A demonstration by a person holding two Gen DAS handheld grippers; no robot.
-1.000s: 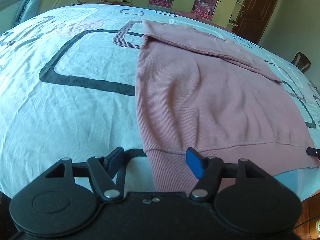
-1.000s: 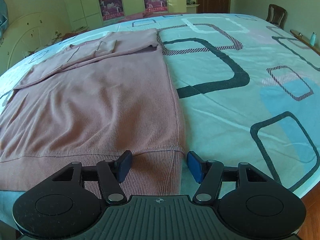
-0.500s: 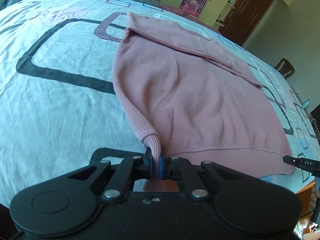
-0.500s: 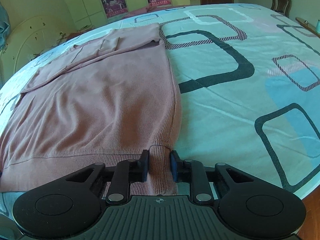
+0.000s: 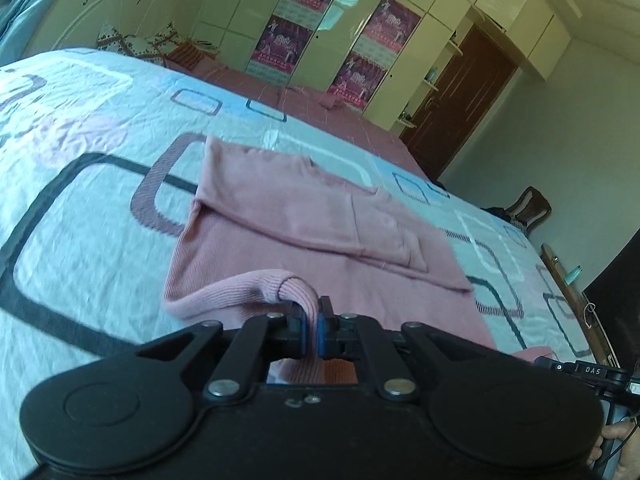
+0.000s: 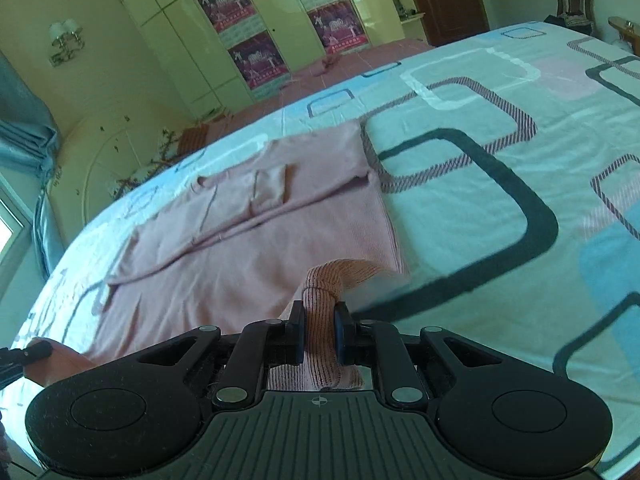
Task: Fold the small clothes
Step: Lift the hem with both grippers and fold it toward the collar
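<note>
My left gripper is clamped on one ribbed hem corner of the pink knit sweater, and my right gripper pinches the other corner. Both corners are lifted off the bed's pale sheet with dark rounded rectangles; the sweater's upper part lies flat, sleeves folded across.

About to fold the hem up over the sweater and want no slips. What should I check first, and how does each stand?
1. Left gripper shut on hem corner: ok.
2. Right gripper shut on the other hem corner: ok.
3. Both corners lifted off the bed: ok.
4. Sleeves folded in across the sweater: ok.
5. Hem taut between the grippers: cannot tell.
6. Landing area near the collar free of clutter: ok.
</note>
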